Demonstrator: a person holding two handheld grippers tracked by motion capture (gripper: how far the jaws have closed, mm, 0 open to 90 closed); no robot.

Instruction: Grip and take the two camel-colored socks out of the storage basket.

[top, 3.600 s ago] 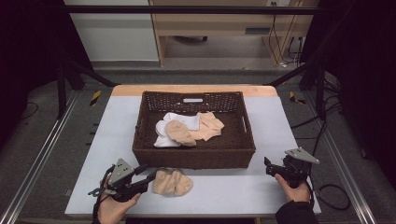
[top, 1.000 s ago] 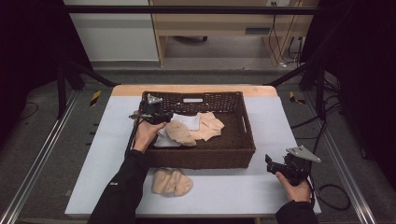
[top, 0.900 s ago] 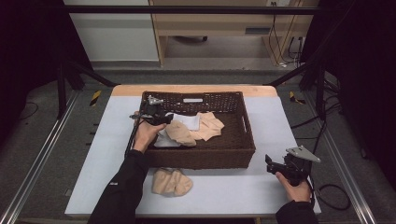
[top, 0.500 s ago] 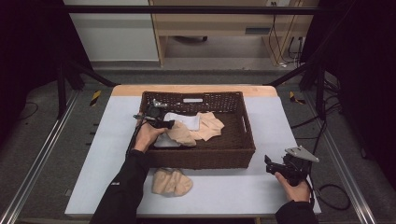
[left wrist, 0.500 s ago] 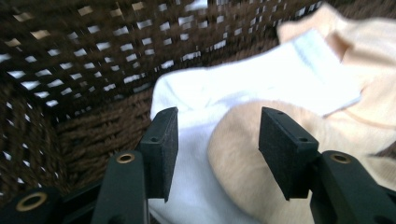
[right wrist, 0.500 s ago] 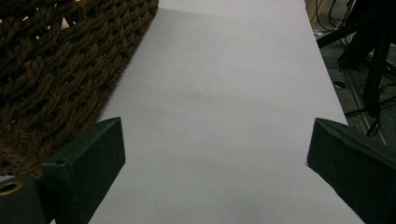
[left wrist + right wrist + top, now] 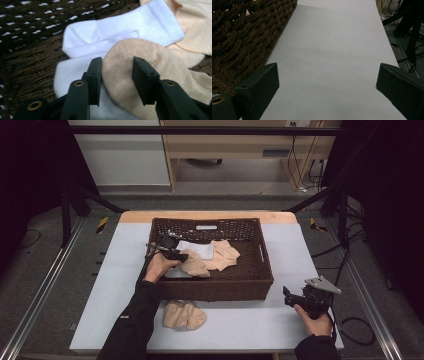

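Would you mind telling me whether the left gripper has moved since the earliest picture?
Yes. The left gripper went from the table's near left edge up into the basket, jaws closing around the beige sock.

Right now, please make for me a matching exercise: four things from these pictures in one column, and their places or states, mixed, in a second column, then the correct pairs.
1. left tool
2. right tool
3. white sock
4. beige socks on the table

a. wide open over bare table
b. in front of the basket
c. around a beige sock's tip
d. partly under a beige sock

Pairs: 1-c, 2-a, 3-d, 4-b
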